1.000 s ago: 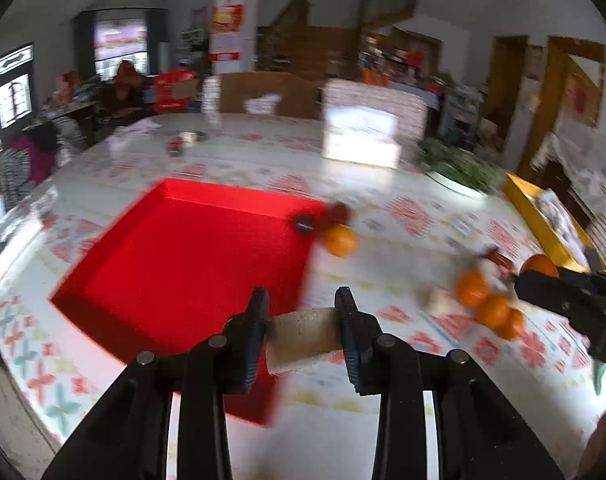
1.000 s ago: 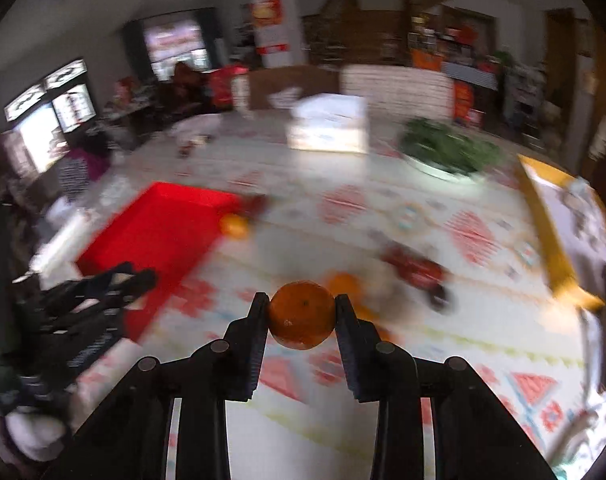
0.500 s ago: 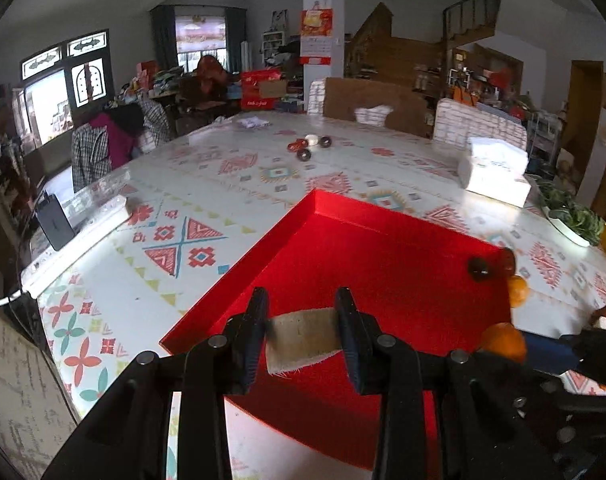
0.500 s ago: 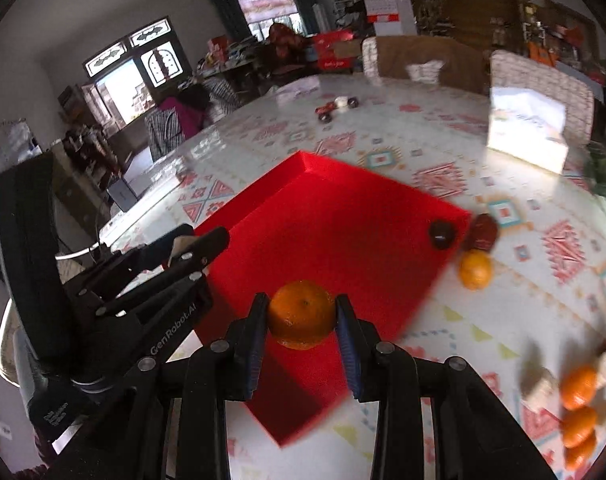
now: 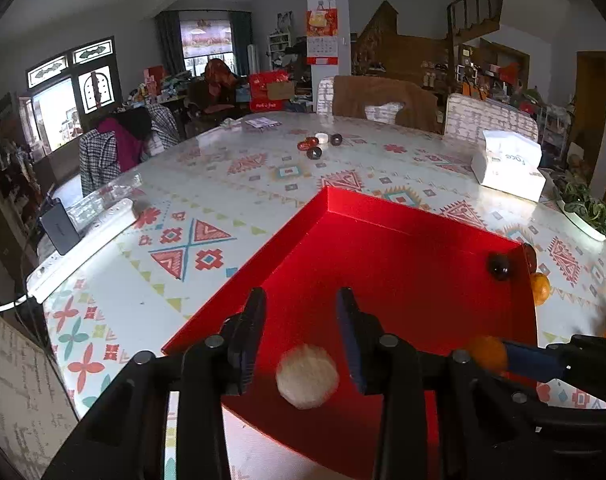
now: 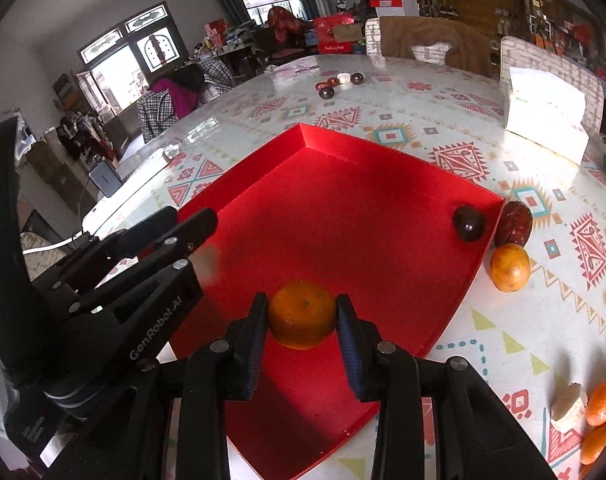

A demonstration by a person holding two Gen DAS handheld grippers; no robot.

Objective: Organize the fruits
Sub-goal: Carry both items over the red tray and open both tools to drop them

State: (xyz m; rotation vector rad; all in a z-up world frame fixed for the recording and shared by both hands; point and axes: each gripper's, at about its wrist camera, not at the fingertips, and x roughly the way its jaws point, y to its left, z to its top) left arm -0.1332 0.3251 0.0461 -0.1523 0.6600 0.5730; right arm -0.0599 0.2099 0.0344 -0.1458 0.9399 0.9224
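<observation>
A red tray lies on the patterned table; it also shows in the right wrist view. My left gripper is open over the tray's near part. A pale round slice, blurred, is below and between its fingers, free of them. My right gripper is shut on an orange mandarin above the tray. In the left wrist view the mandarin shows at the right. A dark round fruit sits in the tray's far right corner.
Outside the tray's right corner lie a red date and a mandarin. More mandarins and a pale slice lie at the right. Small fruits sit far across the table. A tissue box stands at the right.
Both grippers swung left over the red tray. The left gripper opened and let go of the pale slice, which now drops towards the tray. The right gripper still holds the mandarin.
</observation>
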